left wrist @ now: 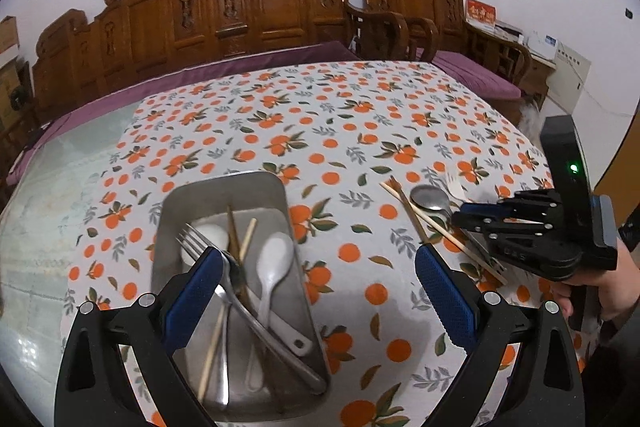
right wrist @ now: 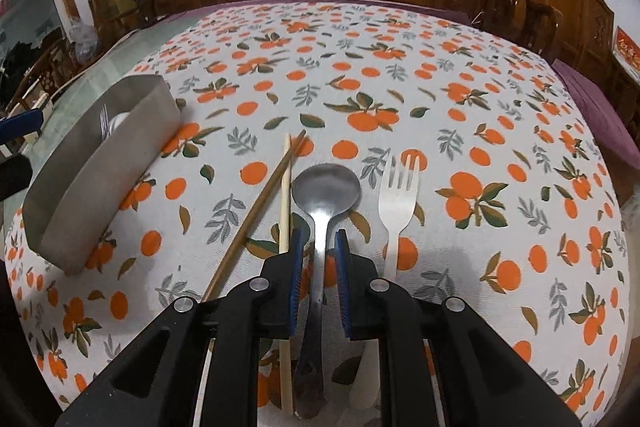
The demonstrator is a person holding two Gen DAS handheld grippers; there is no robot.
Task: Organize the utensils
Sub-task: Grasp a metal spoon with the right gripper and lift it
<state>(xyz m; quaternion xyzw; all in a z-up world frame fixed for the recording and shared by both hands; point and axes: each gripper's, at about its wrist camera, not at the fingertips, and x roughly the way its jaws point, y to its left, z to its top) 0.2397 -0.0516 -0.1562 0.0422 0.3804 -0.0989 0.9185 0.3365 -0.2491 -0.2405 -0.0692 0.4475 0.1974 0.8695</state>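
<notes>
Steel tray [left wrist: 224,187] sits on the orange-print cloth [left wrist: 344,123] of the desk, holding a metal fork [left wrist: 208,251], a white spoon [left wrist: 272,263], a second white spoon that is mostly hidden, and chopsticks. The left hand-held gripper [left wrist: 316,283] hangs above the tray's near end with its blue pads [left wrist: 444,287] spread wide, holding nothing. To the right, a metal spoon [right wrist: 326,187] lies on the cloth between a light chopstick [right wrist: 285,203], crossed by a dark chopstick [right wrist: 260,211], and a pale fork [right wrist: 400,195]. The right hand-held gripper [right wrist: 320,247] has its pads close on either side of the spoon's neck; whether they actually pinch it is hard to tell.
</notes>
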